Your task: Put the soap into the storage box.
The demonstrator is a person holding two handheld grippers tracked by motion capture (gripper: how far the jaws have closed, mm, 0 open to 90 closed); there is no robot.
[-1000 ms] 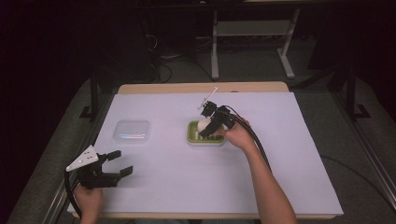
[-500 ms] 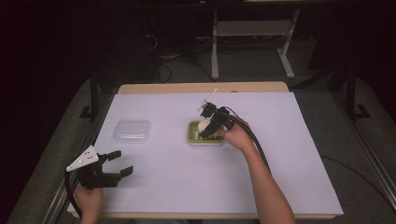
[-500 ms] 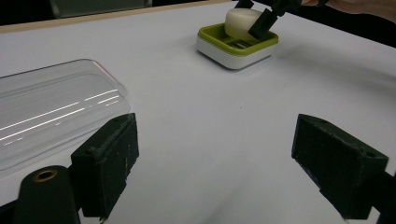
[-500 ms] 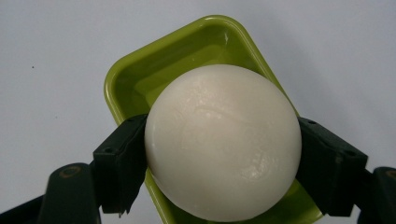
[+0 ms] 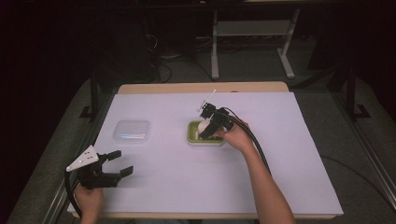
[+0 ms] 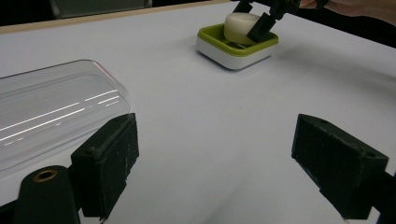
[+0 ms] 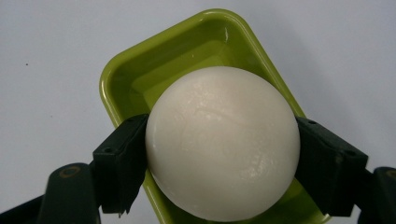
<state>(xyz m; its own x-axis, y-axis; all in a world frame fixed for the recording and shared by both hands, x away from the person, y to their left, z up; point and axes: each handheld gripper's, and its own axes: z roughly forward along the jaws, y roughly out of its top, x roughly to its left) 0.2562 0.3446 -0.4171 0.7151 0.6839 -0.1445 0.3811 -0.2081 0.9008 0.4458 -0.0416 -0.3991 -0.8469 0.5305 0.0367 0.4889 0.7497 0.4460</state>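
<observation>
One soap, one dish, one lid

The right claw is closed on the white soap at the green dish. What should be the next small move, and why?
Probably a short straight lift. The right claw has both jaws pressed on the sides of the round white soap, which sits at the green dish. Whether it rests in the dish cannot be told.

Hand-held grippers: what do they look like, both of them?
Both are black. The left hand-held gripper carries a grey three-cornered plate on top and blocky, square-ended jaws. The right hand-held gripper trails a black cable along a bare forearm; no sleeves show.
</observation>
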